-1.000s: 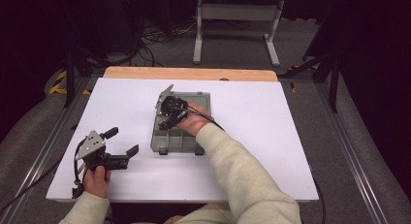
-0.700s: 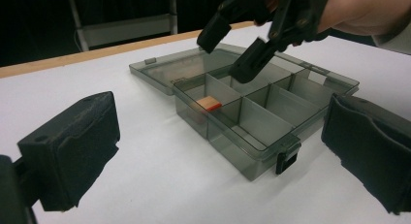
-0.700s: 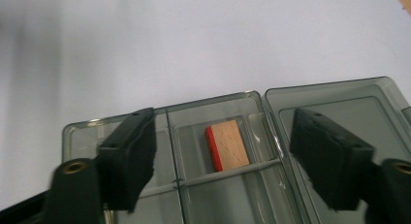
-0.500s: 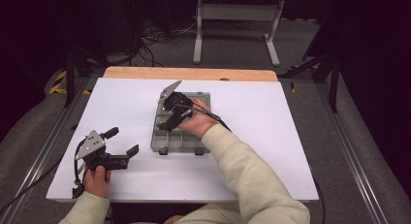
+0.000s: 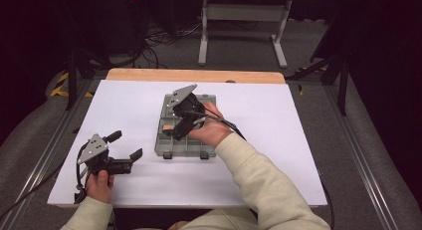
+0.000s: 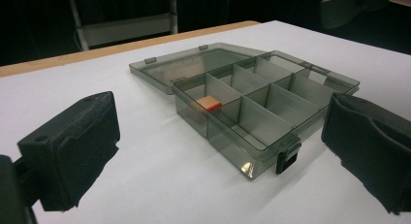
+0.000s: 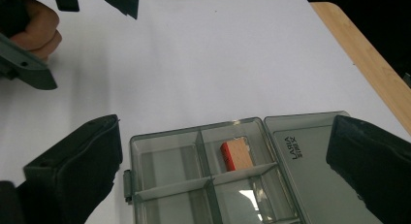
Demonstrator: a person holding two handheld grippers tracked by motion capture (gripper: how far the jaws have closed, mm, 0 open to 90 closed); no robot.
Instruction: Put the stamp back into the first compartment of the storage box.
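Right gripper (image 5: 175,121) has lifted off the grey compartment box (image 5: 164,145), jaws just spread wide and empty, leaving the red-edged wooden block (image 7: 236,155) lying in its cell, so placement looks done; left gripper (image 5: 124,151) idle, jaws apart.

**What the views hide or cut off**

In the high view, the right hand-held gripper (image 5: 175,121) and hand (image 5: 211,130) cover much of the compartment box (image 5: 161,143). The right gripper view crops the box's near compartments and open lid (image 7: 315,161) at the bottom edge. The lid's lettering (image 7: 292,147) is too small to read surely.
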